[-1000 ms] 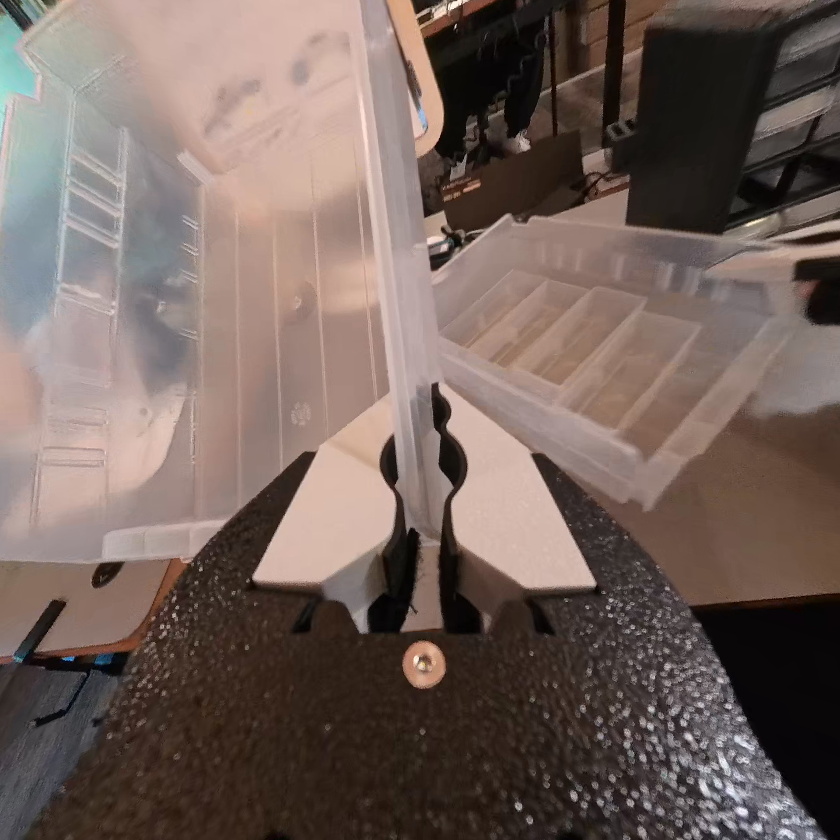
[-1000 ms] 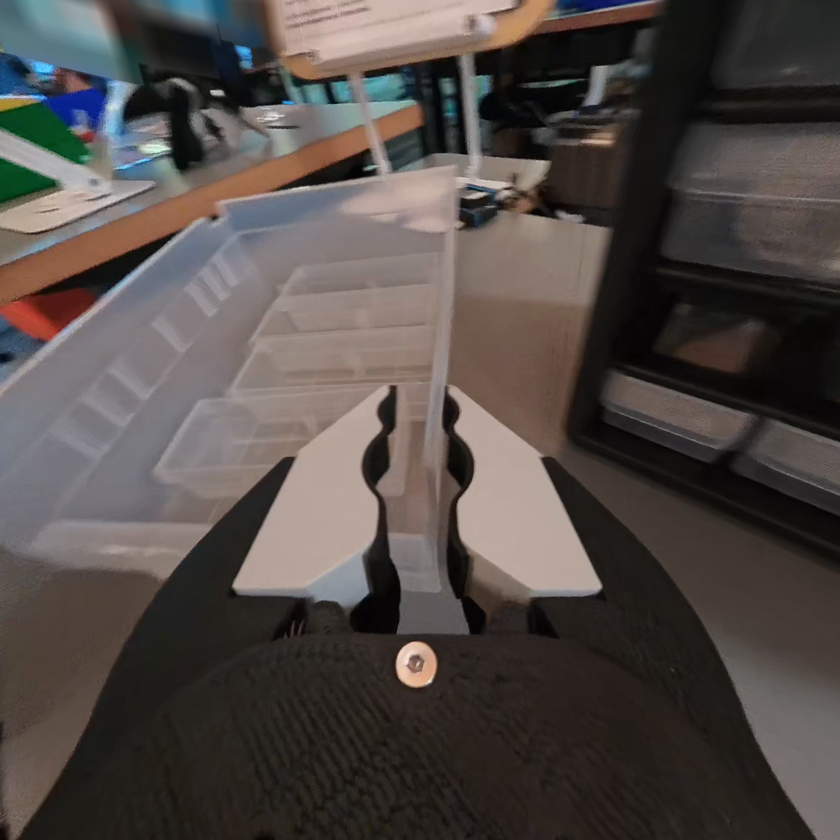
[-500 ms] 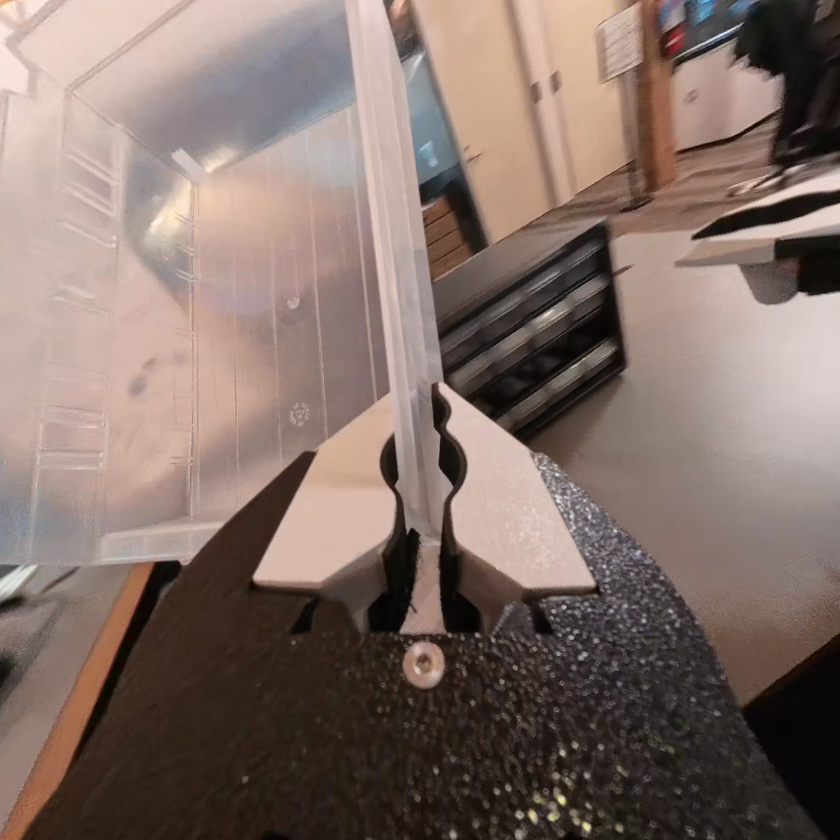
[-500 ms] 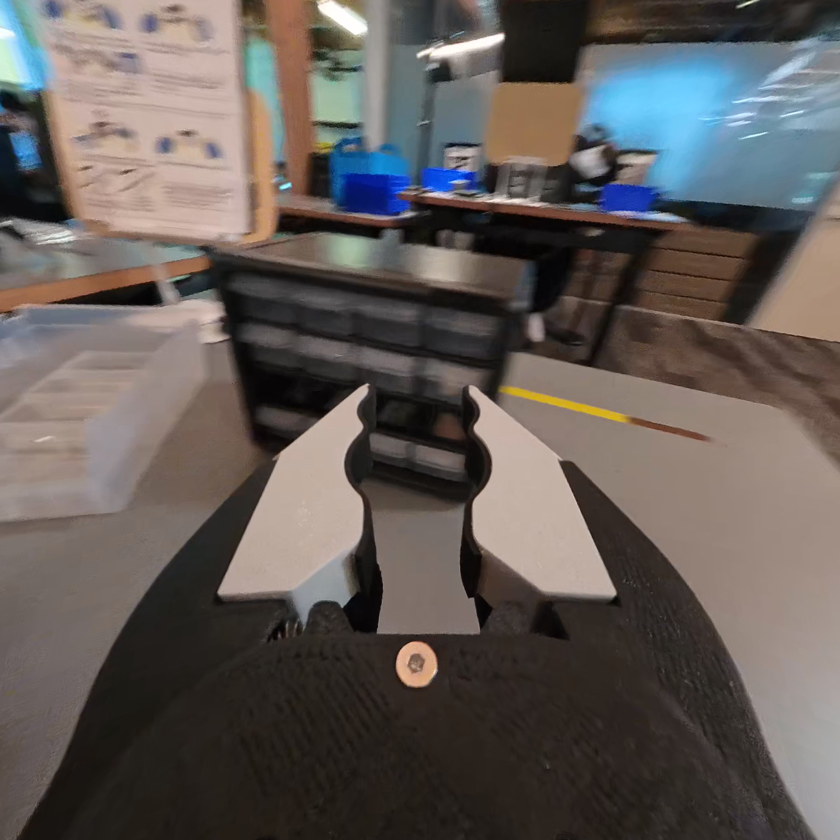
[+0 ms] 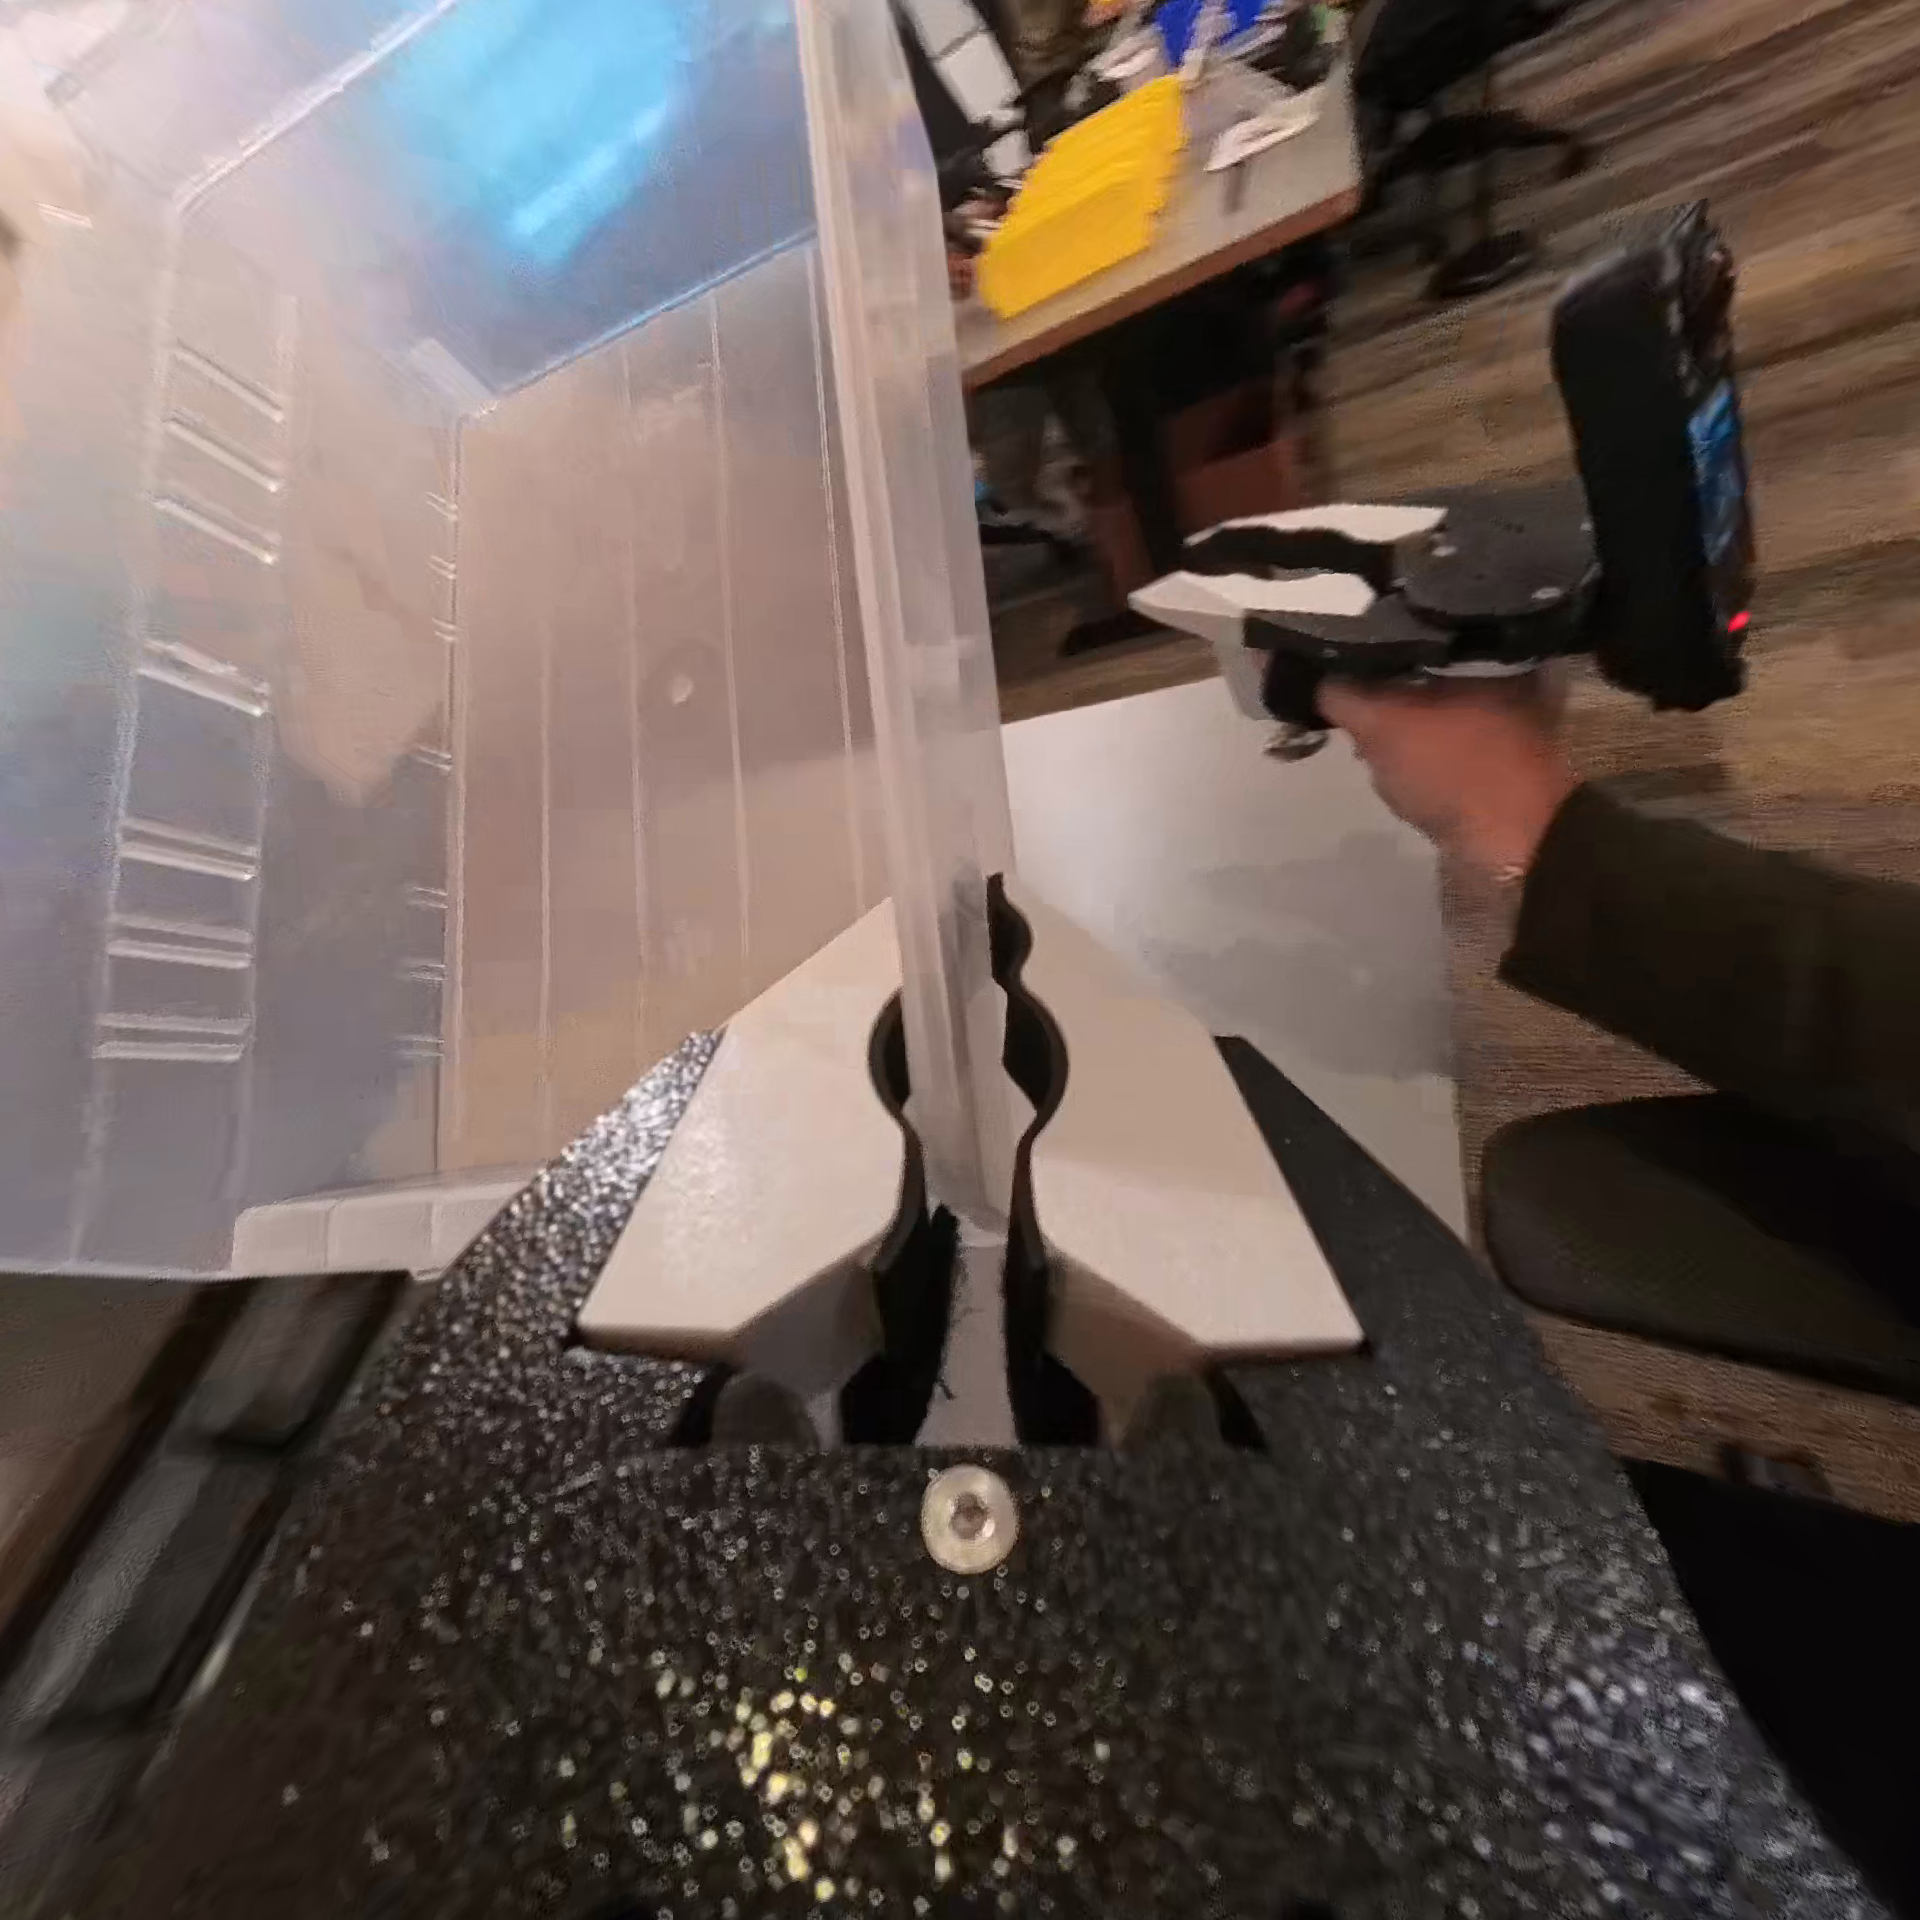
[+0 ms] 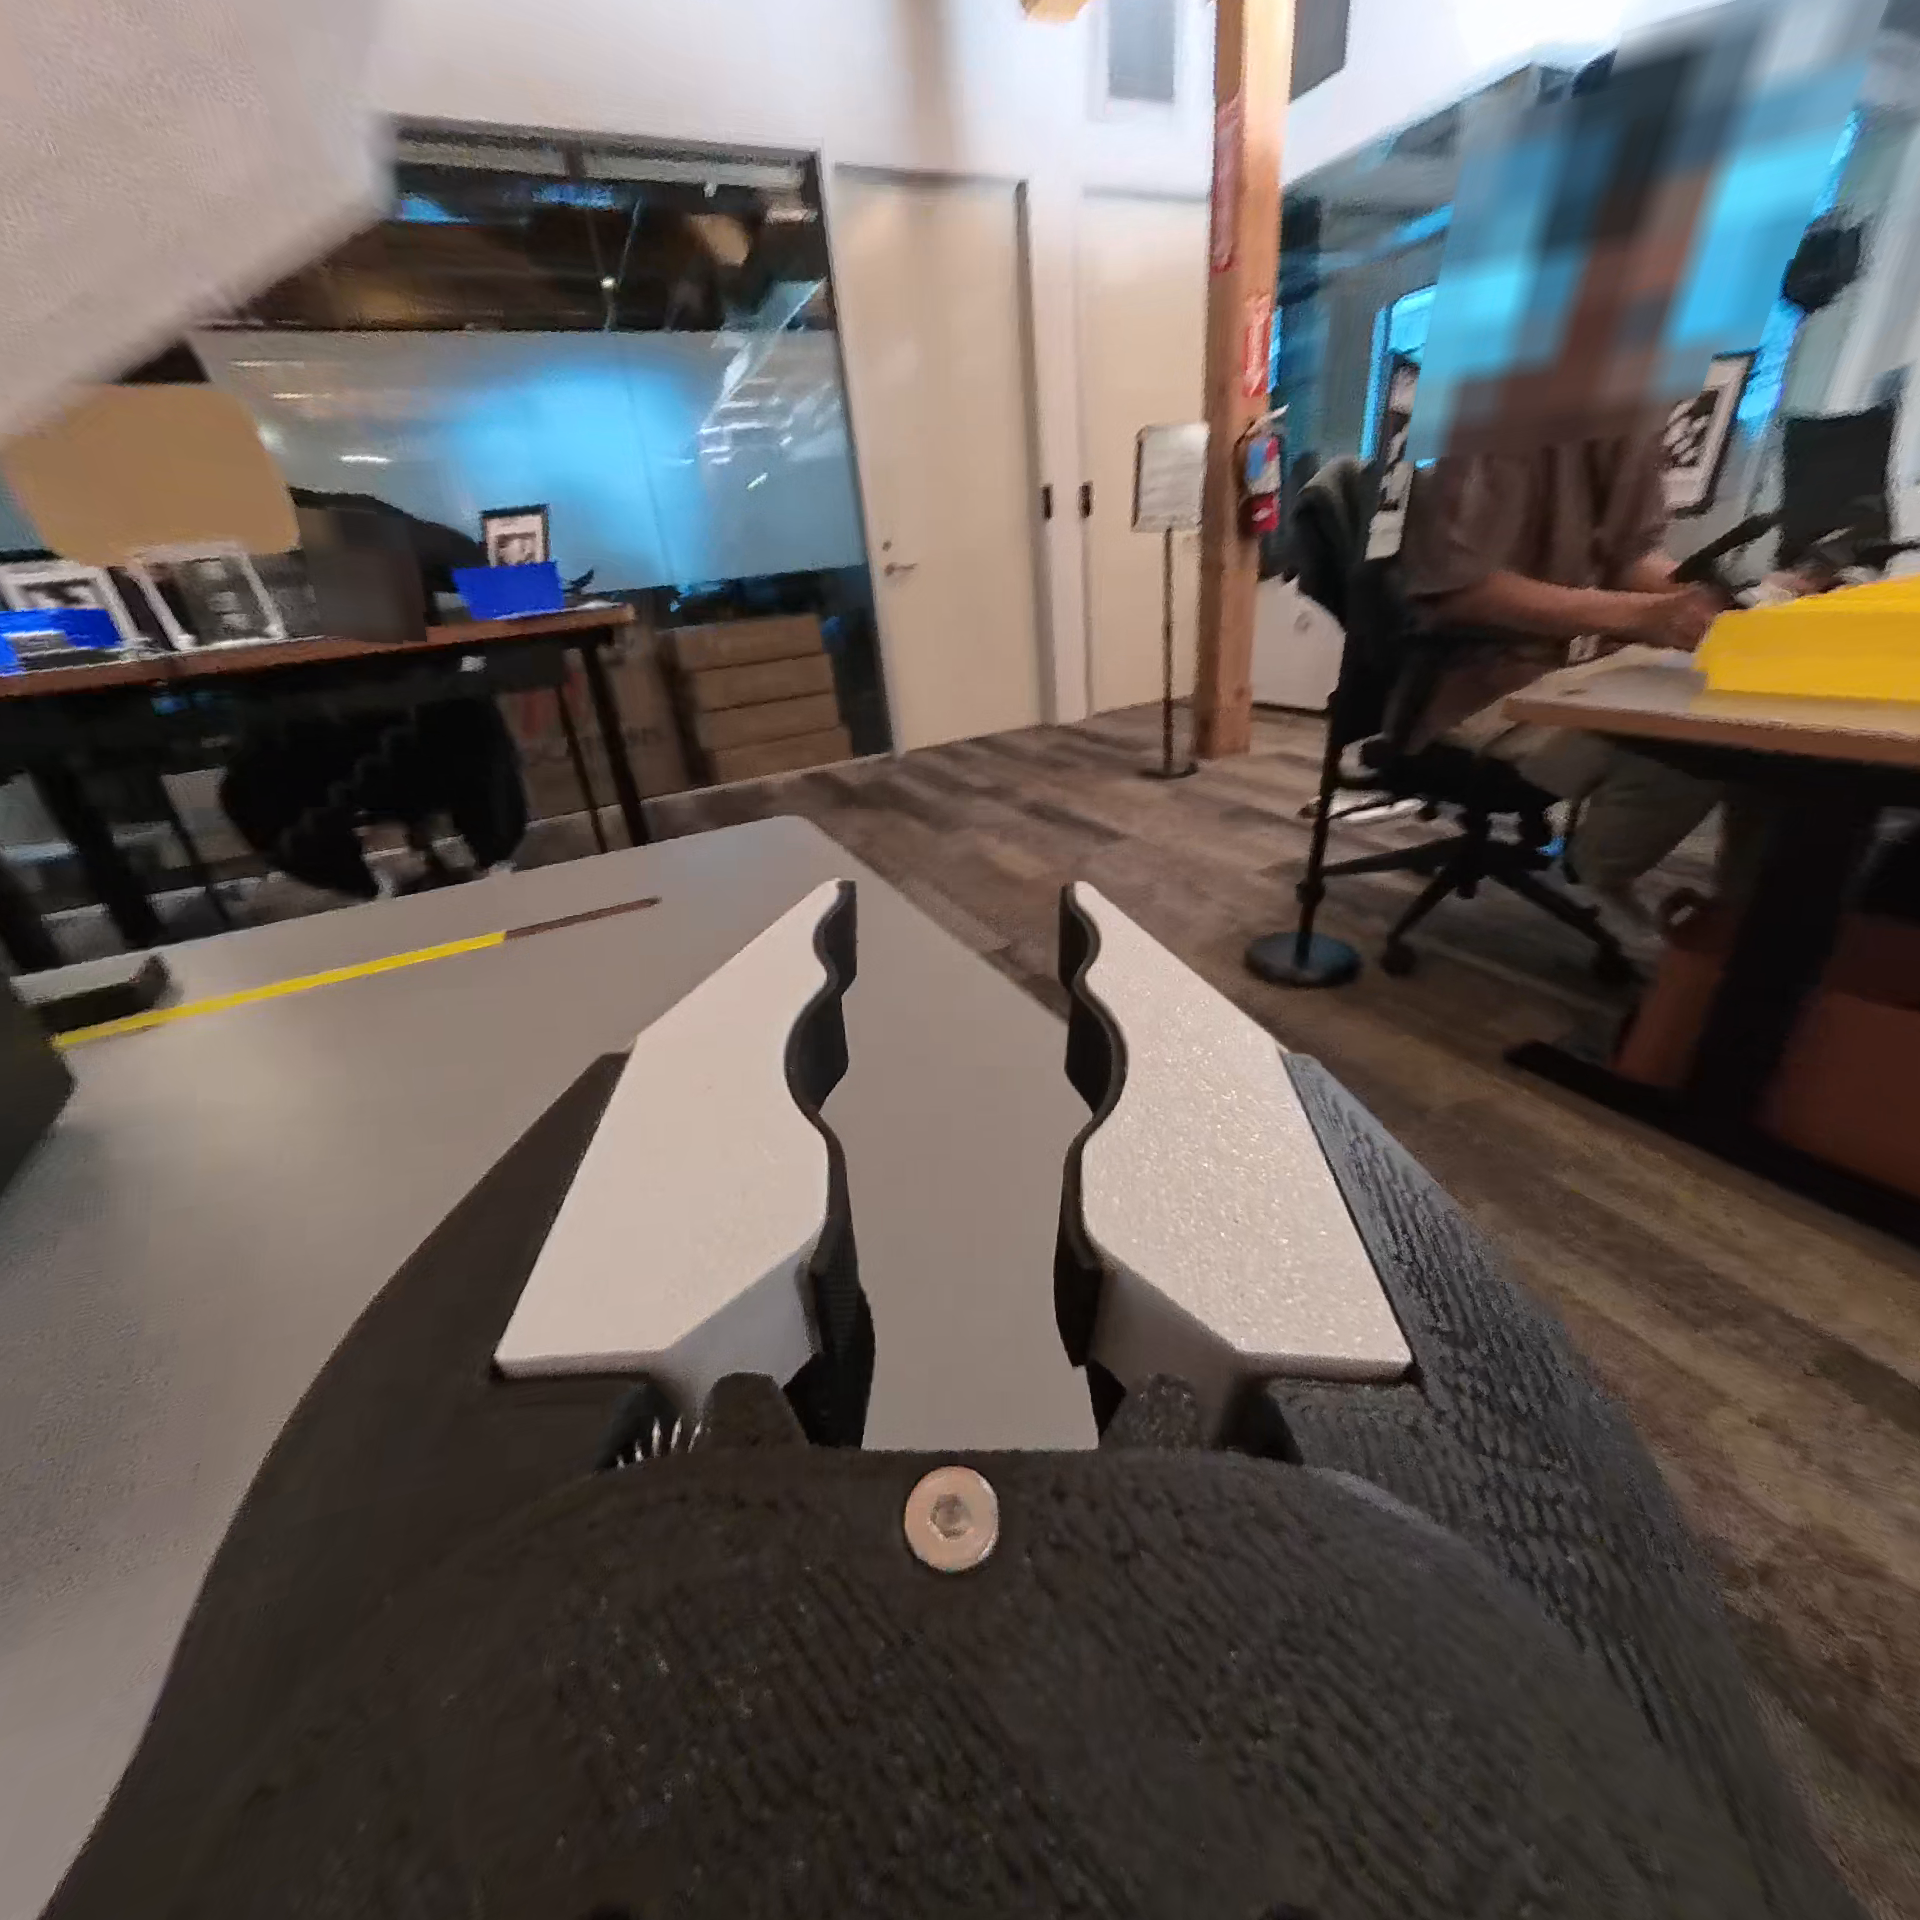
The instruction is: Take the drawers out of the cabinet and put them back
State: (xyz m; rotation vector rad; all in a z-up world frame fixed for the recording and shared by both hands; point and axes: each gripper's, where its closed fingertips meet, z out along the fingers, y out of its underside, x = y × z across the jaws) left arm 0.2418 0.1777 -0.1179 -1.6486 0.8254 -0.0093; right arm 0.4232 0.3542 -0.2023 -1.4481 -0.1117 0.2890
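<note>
My left gripper (image 5: 951,935) is shut on the side wall of a clear plastic drawer (image 5: 623,727) and holds it up in the air, tilted on edge; the drawer looks empty. My right gripper (image 6: 958,904) is open and empty, held over the grey table (image 6: 312,1143) and pointing at its far corner. It also shows at the right of the left wrist view (image 5: 1174,571), held by a hand with a dark sleeve. A dark blurred shape (image 5: 156,1507) below the drawer and a dark corner (image 6: 21,1101) at the left edge may be the black cabinet.
A yellow tape line (image 6: 281,982) runs across the table, with a small black object (image 6: 94,992) beside it. The table edge drops to a wood floor (image 6: 1558,1299) on the right. A person sits on an office chair (image 6: 1455,810) at another table with yellow things (image 6: 1818,644).
The right gripper let go of the second, divided drawer, opened, and swung right, away from the cabinet. The left gripper also swung right with its drawer still clamped.
</note>
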